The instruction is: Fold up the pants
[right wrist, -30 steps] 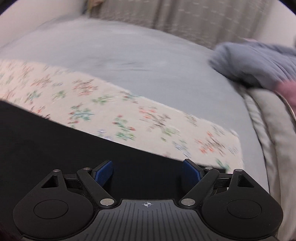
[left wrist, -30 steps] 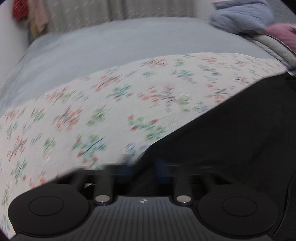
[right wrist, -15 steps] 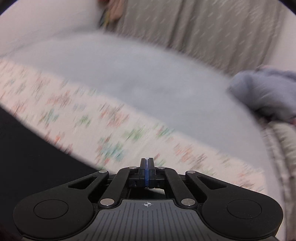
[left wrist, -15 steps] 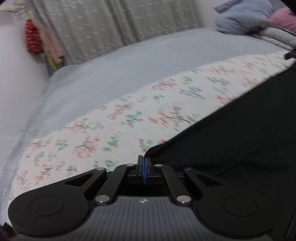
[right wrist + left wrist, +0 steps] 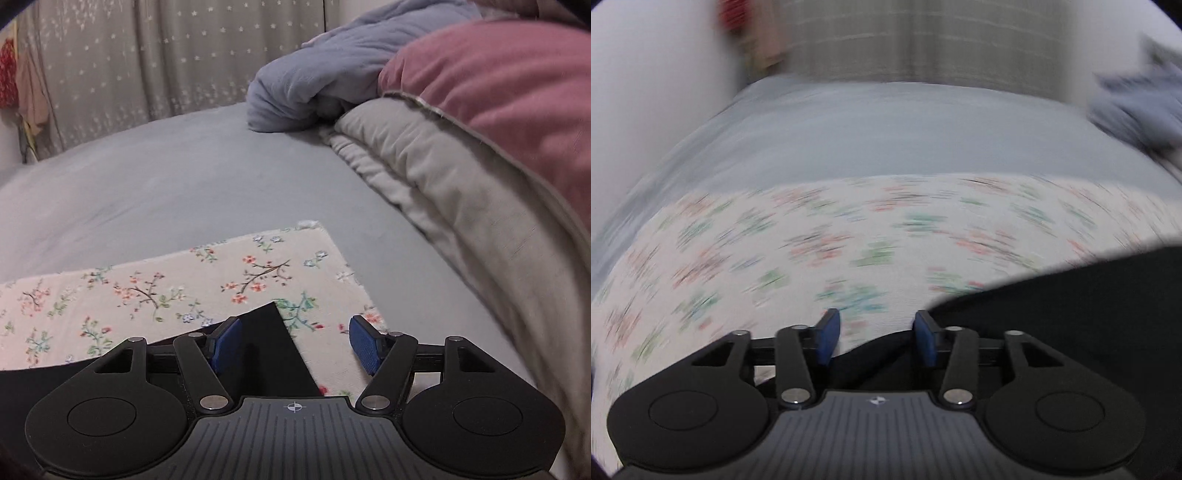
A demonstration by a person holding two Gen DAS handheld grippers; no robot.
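From my left wrist camera everything smears with motion, but I can make out my left gripper (image 5: 873, 334) with its blue pads (image 5: 827, 334) apart and the jaws opening; a fold of the black fabric pants (image 5: 1071, 314) rises into the gap at the base of the fingers, yet neither pad presses on it, so I count that hand as released. The pants fill the lower right of this view, lying on the cream floral-print cloth (image 5: 812, 251), which is spread across the grey-blue bed sheet (image 5: 886, 129). Beyond it hangs a pale grey curtain (image 5: 923, 37), blurred. Over to my right wrist camera, sharp this time: my right gripper (image 5: 295, 341) is also opening, pads wide apart, and a pointed corner of the black pants (image 5: 269, 343) lies flat between them, close to the left pad (image 5: 225, 341) but not pinched, so nothing is held. The corner rests on the floral cloth (image 5: 166, 288), near that cloth's own right-hand edge. On the sheet (image 5: 166, 177) to the right sits a folded beige quilt (image 5: 461, 192), a pink cushion (image 5: 498, 92) on top of it, and a crumpled lavender-blue blanket (image 5: 314, 85) behind.
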